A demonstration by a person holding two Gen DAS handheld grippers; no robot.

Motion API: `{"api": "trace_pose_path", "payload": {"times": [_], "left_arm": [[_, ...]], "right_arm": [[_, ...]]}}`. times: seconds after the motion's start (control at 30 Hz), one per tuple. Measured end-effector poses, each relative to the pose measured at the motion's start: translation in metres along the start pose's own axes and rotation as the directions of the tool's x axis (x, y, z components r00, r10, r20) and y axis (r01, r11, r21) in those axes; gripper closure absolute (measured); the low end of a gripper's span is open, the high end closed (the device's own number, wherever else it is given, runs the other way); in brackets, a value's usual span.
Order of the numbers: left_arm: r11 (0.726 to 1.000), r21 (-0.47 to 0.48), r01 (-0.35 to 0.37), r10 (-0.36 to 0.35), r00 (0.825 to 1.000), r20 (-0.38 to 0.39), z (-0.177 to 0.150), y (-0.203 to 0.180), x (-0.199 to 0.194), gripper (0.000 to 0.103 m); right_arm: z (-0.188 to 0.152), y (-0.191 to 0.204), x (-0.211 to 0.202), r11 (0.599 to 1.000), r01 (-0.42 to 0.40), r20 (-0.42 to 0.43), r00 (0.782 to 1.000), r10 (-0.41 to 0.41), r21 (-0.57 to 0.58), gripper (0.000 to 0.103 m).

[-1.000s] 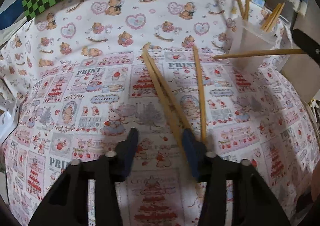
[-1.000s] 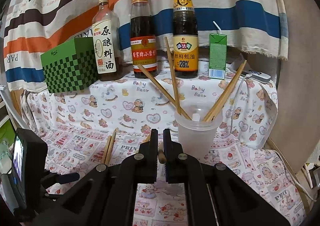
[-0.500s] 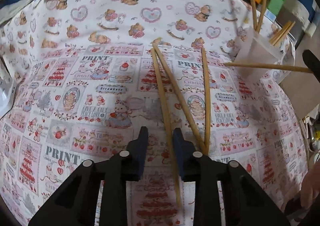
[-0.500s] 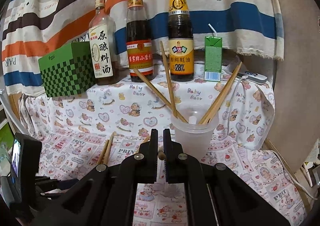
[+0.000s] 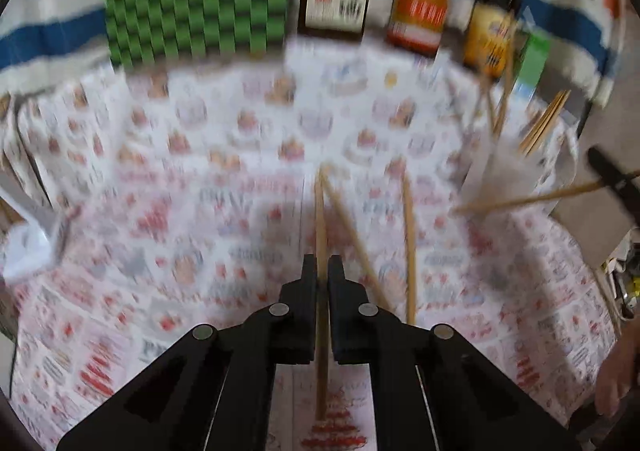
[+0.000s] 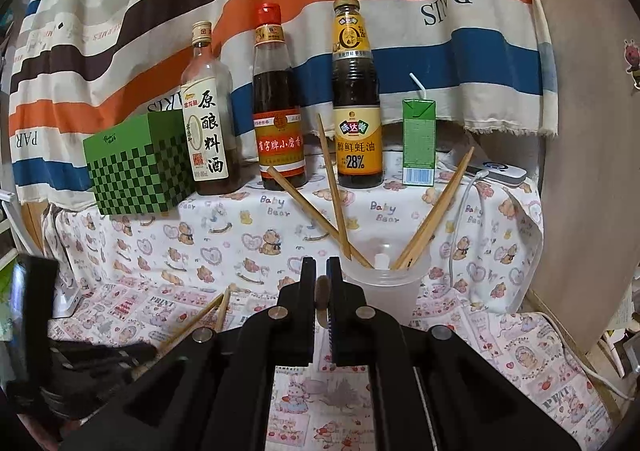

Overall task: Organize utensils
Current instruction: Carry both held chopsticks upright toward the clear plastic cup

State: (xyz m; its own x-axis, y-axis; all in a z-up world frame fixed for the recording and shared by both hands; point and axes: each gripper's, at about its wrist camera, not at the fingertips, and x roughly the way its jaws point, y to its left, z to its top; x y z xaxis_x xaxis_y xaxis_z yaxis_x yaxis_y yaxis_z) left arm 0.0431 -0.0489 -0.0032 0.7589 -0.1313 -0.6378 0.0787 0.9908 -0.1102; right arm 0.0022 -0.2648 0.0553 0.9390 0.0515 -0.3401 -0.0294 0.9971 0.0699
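— Wooden chopsticks, how many?
— Two loose on the cloth-covered surface (image 5: 224, 179), four in the plastic cup (image 6: 380, 291).
— And the jaws?
— Left gripper (image 5: 319, 271) pinches one chopstick (image 5: 320, 219); right gripper (image 6: 319, 271) clamps another chopstick (image 6: 322, 291) beside the cup.
— Bottles?
— Three.

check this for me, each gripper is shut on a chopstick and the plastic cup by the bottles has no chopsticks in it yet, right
Not quite. The plastic cup already holds several chopsticks, leaning out of its rim, as the right wrist view shows. The rest stands: the left gripper has its jaws shut on a chopstick, and the right gripper is shut on a chopstick end.
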Motion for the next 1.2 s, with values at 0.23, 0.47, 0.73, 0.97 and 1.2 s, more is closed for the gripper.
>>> {"api": "trace_pose_path", "payload": {"times": [0.23, 0.47, 0.73, 0.97, 1.2], "left_arm": [[0.999, 0.009, 0.045, -0.046, 0.983, 0.180, 0.009, 0.006, -0.033, 0.101], [0.996, 0.016, 0.086, -0.087, 0.944, 0.319, 0.017, 0.015, -0.066, 0.103], [1.000, 0.027, 0.009, -0.015, 0.970, 0.241, 0.026, 0.020, -0.056, 0.103], [1.000, -0.016, -0.004, 0.003, 1.000, -0.023, 0.023, 0.042, 0.007, 0.081], [0.998, 0.035, -0.051, 0.057, 0.978, -0.200, 0.044, 0.044, 0.061, 0.055]], "right_arm": [[0.003, -0.002, -0.006, 1.000, -0.005, 0.031, 1.000, 0.005, 0.015, 0.097], [0.009, -0.004, -0.023, 0.998, -0.051, 0.103, 0.994, 0.049, 0.020, 0.097], [0.011, -0.006, -0.027, 0.997, -0.069, 0.112, 0.992, 0.066, 0.029, 0.097], [0.011, -0.007, -0.026, 0.995, -0.095, 0.108, 0.990, 0.090, 0.034, 0.097], [0.014, -0.012, -0.023, 0.992, -0.118, 0.100, 0.988, 0.114, 0.037, 0.097]]}}
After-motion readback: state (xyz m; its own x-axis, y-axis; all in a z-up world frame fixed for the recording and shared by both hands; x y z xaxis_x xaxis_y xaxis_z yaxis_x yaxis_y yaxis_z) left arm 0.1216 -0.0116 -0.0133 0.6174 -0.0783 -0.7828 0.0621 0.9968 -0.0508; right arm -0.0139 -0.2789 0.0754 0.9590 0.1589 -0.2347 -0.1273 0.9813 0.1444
